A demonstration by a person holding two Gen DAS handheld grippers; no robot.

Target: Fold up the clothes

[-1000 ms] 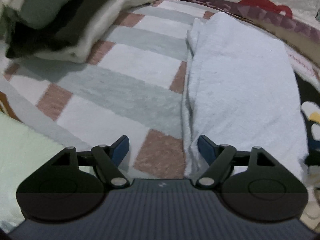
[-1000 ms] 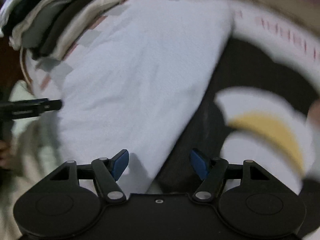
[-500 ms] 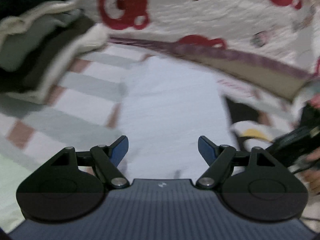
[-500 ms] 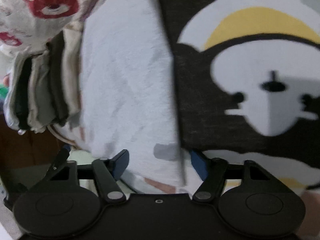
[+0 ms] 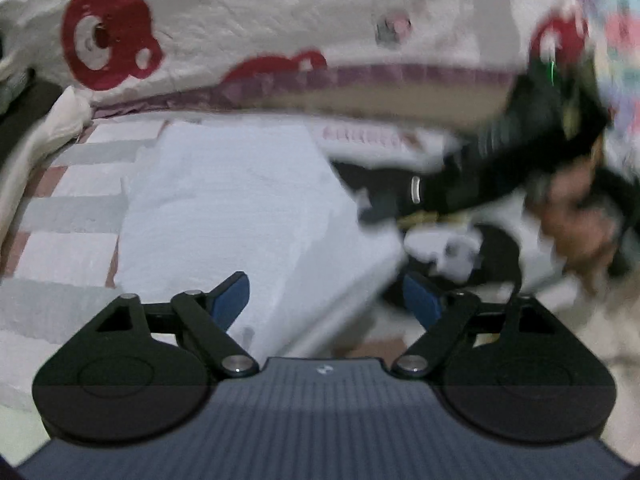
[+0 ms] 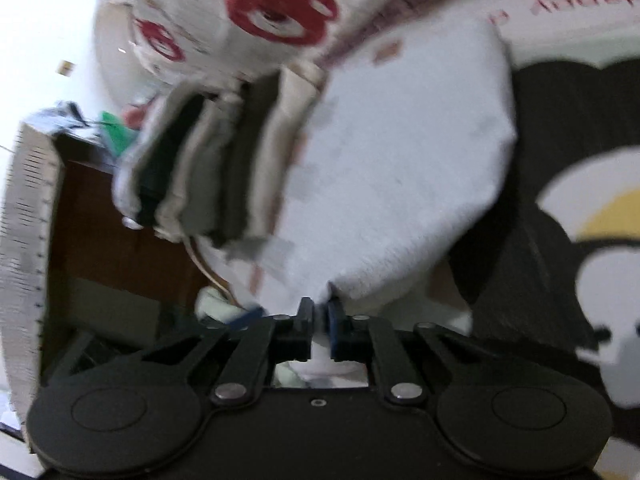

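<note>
Pale white-blue towel-like garment (image 5: 224,216), folded into a long flat panel, lying on a checked bedspread, near corner pinched up off the bed (image 6: 400,184), stack of folded clothes (image 6: 200,176) just beside its far-left edge

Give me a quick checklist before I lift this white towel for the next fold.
1. Right gripper closing on a corner of the white towel: ok.
2. Left gripper gripping the towel: not ok; its jaws are opening, nothing pinched.
3. Towel lying flat on the checked sheet: ok.
4. Folded stack clear of the towel: cannot tell; it looks close alongside.
5. Sharp view: not ok, both blurred.
</note>
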